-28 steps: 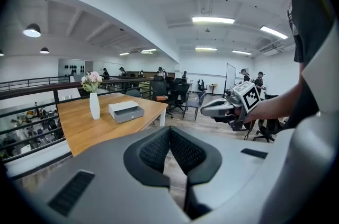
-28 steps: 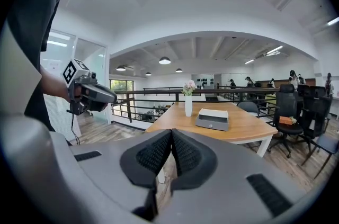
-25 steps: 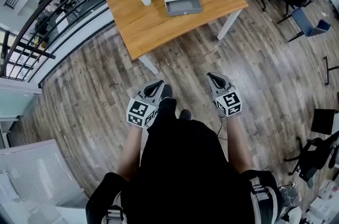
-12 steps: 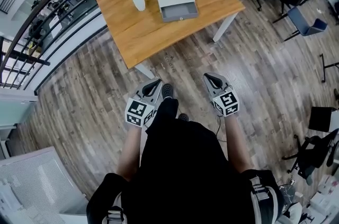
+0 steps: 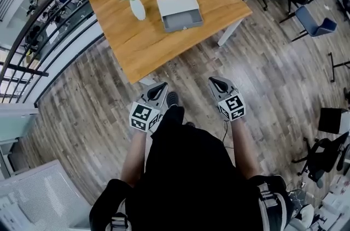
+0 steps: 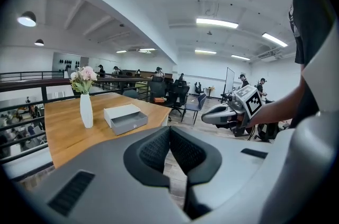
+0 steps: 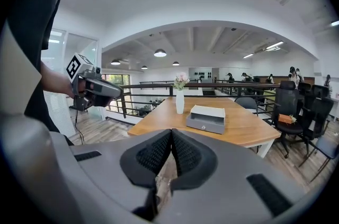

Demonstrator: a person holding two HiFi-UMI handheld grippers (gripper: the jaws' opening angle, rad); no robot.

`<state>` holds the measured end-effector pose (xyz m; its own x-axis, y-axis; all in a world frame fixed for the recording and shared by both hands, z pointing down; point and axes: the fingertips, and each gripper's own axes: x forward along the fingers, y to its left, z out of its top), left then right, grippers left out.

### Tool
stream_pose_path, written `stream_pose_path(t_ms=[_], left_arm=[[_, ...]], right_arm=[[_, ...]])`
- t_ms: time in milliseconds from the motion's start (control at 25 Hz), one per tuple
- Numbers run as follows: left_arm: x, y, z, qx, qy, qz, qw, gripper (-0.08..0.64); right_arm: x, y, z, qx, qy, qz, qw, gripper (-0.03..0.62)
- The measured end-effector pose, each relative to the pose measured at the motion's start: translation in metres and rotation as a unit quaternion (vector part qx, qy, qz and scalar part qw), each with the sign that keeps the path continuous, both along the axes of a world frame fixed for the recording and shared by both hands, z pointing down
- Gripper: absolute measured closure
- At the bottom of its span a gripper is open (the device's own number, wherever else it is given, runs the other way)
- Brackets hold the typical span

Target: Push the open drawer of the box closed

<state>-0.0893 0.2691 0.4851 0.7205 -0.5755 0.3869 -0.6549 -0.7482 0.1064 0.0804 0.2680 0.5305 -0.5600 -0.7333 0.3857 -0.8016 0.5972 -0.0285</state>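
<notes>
Overhead, drawer [image 5: 184, 21] open on table [image 5: 147, 44], only own views show left gripper [image 6: 169, 132], right gripper [image 7: 171, 134] clenched, empty.

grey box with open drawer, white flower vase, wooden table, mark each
grey box with open drawer [image 5: 175, 4], head view, on its flat top
white vase of pink flowers [image 5: 138, 9], head view, on the vase body
wooden table [image 5: 153, 44], head view, on bare tabletop

Place: open-plan office on an upper level.
Floor: wood planks [image 5: 273, 77] throughout.
Near: wooden table [image 5: 147, 44] beside a black railing [image 7: 139, 86], with a lower level visible beyond it.
Right: office chairs [image 5: 317, 25] standing about.
Far: people [image 6: 157, 73] at rows of desks with more chairs.
Ceiling: white, with strip lights [image 6: 217, 23].
</notes>
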Motion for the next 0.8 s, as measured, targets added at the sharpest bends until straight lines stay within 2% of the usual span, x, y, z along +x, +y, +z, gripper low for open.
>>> stream_pose_path(t_ms=[440, 800], left_arm=[[0.020, -0.108, 0.005, -0.004, -0.006, 0.063, 0.9980, 0.537], [0.020, -0.172, 0.012, -0.011, 0.000, 0.090, 0.9959, 0.537]], right_arm=[[0.003, -0.087, 0.007, -0.017, 0.008, 0.036, 0.999, 0.577], [-0.011, -0.152, 0.010, -0.020, 0.015, 0.043, 0.999, 0.577]])
